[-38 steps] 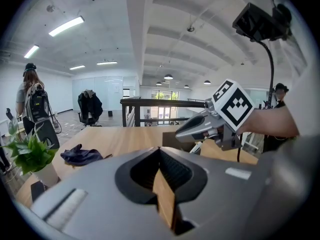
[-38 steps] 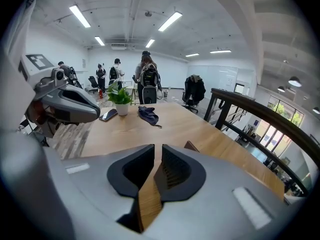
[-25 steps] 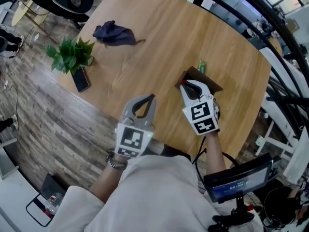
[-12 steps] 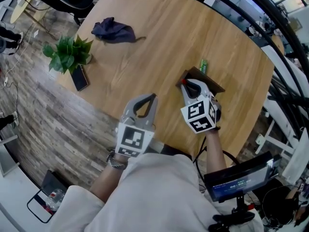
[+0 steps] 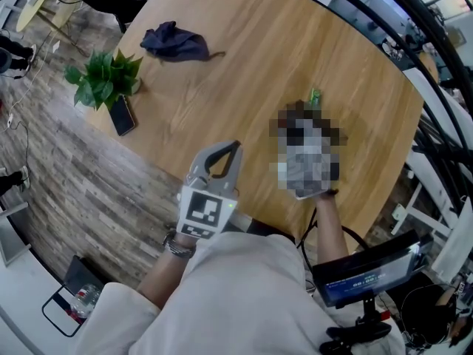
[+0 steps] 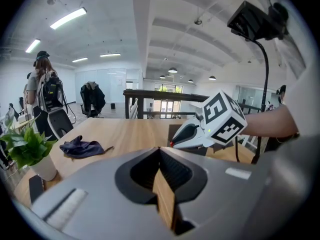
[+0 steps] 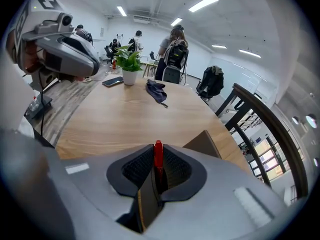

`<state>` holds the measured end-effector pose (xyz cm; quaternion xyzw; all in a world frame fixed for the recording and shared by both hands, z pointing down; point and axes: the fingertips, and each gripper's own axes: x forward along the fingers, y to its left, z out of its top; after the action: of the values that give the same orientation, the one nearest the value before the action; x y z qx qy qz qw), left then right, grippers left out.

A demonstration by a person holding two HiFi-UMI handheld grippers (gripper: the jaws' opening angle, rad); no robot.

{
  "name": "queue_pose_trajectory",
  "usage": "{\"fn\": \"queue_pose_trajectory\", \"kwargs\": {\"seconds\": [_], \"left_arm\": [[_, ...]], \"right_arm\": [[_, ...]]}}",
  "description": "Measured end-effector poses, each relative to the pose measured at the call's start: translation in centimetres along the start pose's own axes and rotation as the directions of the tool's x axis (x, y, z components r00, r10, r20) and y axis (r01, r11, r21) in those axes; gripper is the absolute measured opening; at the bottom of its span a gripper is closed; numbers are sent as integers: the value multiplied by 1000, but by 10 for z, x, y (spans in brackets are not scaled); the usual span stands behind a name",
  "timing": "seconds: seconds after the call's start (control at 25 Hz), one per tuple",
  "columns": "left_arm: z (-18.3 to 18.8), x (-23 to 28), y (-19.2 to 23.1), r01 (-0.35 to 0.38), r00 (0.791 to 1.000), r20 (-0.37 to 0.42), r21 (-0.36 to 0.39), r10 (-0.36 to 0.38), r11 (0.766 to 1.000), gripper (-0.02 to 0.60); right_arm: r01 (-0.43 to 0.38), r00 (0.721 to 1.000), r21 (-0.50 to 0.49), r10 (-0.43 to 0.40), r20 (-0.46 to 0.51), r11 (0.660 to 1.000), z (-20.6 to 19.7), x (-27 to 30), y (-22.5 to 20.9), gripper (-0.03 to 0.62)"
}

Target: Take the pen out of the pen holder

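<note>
Over the round wooden table (image 5: 244, 65) in an open office, my right gripper (image 6: 175, 142) clamps the red pen (image 7: 158, 155), long axis upright, end pointing up, just beside the pen holder (image 7: 202, 143) near the right edge; my left gripper (image 5: 233, 150) is closed, empty.

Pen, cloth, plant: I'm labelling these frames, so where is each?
pen (image 7: 158, 156), right gripper view, on its red cap.
cloth (image 5: 176, 43), head view, on its middle.
plant (image 5: 103, 80), head view, on its leaves.
</note>
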<state>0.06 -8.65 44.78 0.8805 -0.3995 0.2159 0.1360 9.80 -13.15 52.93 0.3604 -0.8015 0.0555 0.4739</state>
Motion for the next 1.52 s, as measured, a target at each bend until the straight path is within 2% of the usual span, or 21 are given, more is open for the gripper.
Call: {"fn": "queue_pose_trajectory", "kwargs": {"seconds": [0.56, 0.96, 1.52], "left_arm": [[-7, 3, 0, 8, 1000, -16, 0, -8, 1000, 0], [-8, 5, -8, 39, 999, -28, 0, -39, 999, 0], [-6, 6, -6, 50, 998, -26, 1, -50, 999, 0]], "right_arm": [[-10, 1000, -19, 9, -25, 1000, -8, 8, 0, 57], [-80, 997, -29, 80, -14, 996, -7, 6, 3, 34], [17, 999, -103, -21, -34, 995, -7, 7, 4, 31]]}}
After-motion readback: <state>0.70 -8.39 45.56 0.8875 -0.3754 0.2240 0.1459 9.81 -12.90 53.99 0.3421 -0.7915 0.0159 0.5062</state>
